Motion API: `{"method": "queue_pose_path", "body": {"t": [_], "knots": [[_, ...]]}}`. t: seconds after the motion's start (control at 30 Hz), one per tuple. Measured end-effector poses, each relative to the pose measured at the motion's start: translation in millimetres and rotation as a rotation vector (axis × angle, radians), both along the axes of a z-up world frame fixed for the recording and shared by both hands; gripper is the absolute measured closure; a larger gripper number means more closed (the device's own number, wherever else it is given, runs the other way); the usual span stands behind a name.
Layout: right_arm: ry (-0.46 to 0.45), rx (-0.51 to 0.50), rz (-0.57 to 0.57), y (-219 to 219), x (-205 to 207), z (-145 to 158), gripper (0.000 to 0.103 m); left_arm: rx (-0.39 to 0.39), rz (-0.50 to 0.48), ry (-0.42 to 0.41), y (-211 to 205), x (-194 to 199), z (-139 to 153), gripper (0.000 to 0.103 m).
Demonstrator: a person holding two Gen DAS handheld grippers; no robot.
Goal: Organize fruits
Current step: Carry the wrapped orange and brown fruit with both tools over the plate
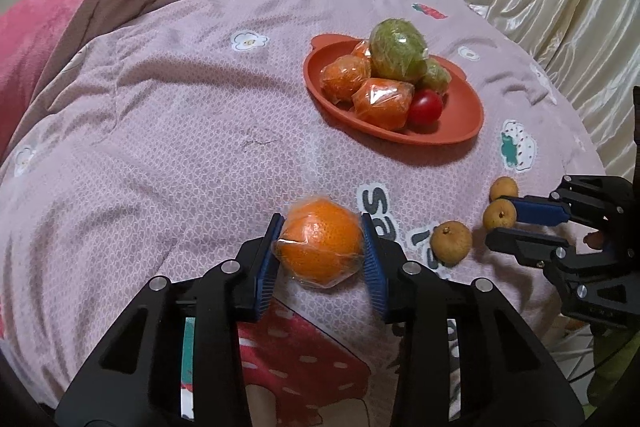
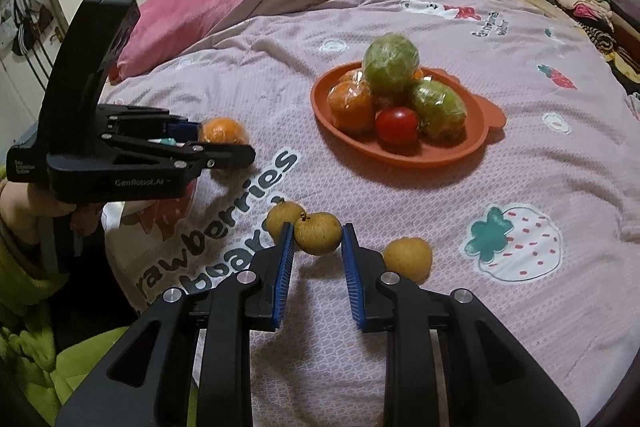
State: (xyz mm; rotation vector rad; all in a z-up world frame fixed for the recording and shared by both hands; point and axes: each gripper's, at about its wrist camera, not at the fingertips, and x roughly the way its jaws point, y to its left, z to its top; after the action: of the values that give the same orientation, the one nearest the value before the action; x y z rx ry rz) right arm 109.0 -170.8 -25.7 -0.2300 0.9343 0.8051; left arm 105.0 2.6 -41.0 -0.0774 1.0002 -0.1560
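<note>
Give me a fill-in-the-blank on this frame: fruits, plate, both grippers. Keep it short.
1. The left gripper is closed on a wrapped ____.
2. The single red fruit on the orange plate is a ____.
3. The right gripper is shut on a small brown ____.
4. Counting the gripped one, ____ longans lie off the plate.

Missing words: orange; tomato; longan; three

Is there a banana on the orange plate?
No: the orange plate holds only wrapped oranges, wrapped green fruits and one red tomato.
</note>
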Motion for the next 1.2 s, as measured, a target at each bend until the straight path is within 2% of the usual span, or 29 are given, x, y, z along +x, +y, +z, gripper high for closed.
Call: {"method": "queue_pose_path", "body": {"t": [0.6, 1.2], "knots": [[-0.067, 0.037, -0.054, -27.3, 15.1, 29.1, 0.08, -0.017, -0.064, -0.062, -28.0, 10.9, 37.9, 0.074], [-0.085, 0.057, -0.105, -51.9, 71.7, 33.5, 0.08, -0.021, -0.132, -0.054, -74.1, 54.3, 36.6, 0.074]]}}
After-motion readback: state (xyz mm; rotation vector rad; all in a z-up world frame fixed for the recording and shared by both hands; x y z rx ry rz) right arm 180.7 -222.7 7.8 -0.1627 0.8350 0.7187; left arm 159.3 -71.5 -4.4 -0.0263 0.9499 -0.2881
